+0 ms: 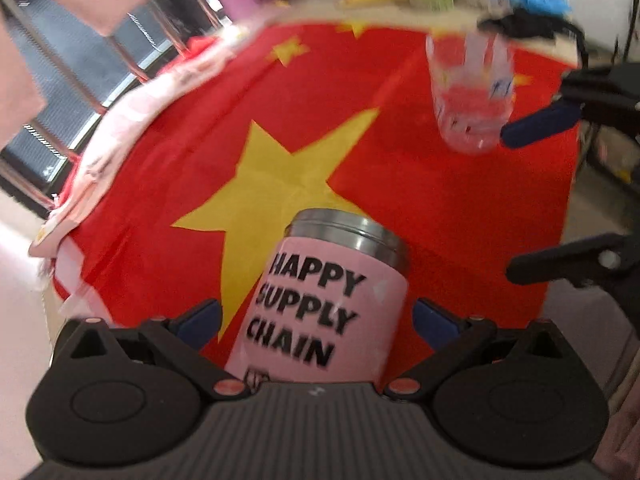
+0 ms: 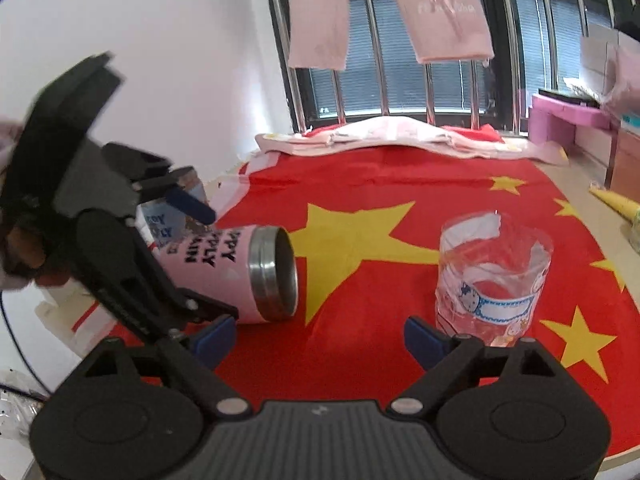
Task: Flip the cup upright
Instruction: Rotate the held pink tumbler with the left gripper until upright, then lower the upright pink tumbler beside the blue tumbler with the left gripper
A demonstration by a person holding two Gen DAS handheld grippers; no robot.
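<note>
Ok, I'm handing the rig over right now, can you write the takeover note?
Left gripper: open, jaws straddling the pink steel cup, not clamped.
Right gripper: open, empty, hovering over the red flag cloth beside the clear glass.
Cup lies on its side on the cloth, steel mouth toward the glass; the glass stands upright.
Done: left gripper lined up on the cup.
Left: close, lift, stand it upright, release.

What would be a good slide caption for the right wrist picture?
Pink cup on its side on the flag cloth, left gripper around it, clear cup upright.
</note>
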